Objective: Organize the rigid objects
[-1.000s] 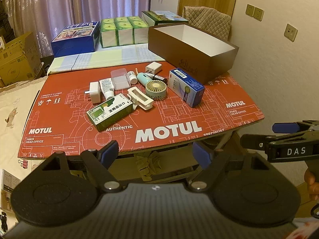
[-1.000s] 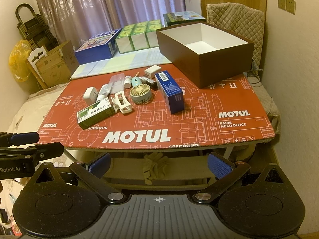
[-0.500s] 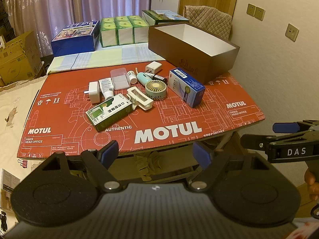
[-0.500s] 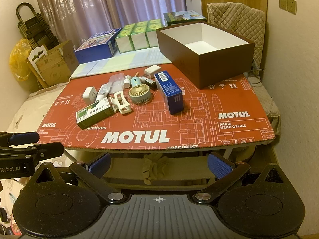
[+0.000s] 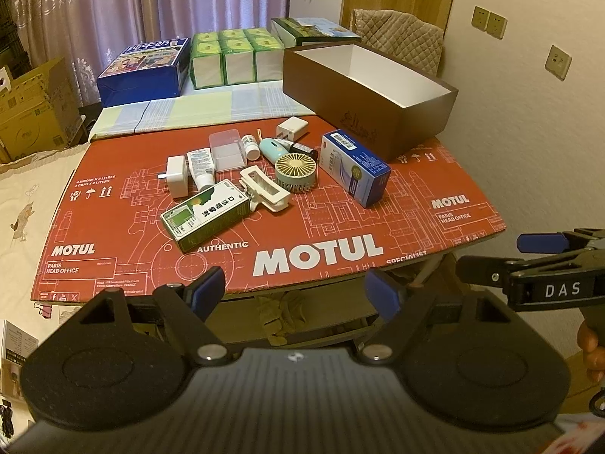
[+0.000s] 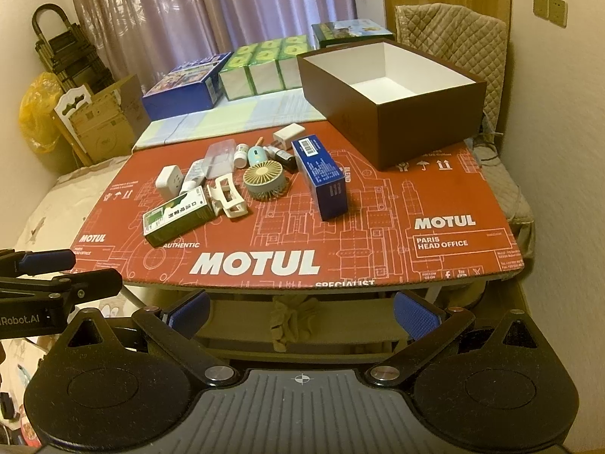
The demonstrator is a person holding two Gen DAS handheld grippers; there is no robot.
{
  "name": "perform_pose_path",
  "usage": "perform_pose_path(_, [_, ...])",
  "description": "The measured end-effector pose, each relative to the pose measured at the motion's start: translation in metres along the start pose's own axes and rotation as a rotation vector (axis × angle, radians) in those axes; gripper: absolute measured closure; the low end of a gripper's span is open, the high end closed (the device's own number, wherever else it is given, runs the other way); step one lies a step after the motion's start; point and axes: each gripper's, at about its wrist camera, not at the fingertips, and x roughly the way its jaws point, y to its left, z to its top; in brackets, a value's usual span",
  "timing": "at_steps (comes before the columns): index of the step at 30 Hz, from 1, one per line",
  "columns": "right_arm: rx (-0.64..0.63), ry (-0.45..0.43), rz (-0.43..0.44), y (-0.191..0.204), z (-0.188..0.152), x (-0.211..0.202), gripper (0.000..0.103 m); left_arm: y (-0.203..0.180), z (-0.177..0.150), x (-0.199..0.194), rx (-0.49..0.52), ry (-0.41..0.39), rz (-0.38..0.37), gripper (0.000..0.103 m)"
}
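My left gripper hangs wide open and empty below the near edge of the red mat; my right gripper likewise, jaws spread, nothing between them. Each shows side-on at the edge of the other's view. Ahead of both, a loose cluster on the mat, left of centre. Nearest my left jaws: green box with Chinese print, lying flat, angled. Touching its far right corner, a cream hair clip. Just beyond the clip, a round green fan, face up. Right of the fan, a blue box lying on its side, barcode on its far end. Farther back: white plug, white tube, clear case, small white bottle, teal oval thing, a dark bottle, white charger block, packed close together, several touching. Brown box, far right of my right jaws, lid off, white inside, floor bare where visible. Behind the mat on a striped cloth: a big blue carton and green packs in a row.
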Motion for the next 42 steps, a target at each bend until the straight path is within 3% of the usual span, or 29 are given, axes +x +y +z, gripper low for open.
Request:
perform_pose_path(25, [-0.045,0.022,0.053,-0.022,0.022,0.018,0.002,-0.02,0.023,0.022,-0.031,0.022,0.047,0.024])
perform_pose_path(42, [-0.128,0.066,0.141,-0.044,0.035,0.043,0.002,-0.027,0.019,0.037,-0.141,0.063,0.15,0.024])
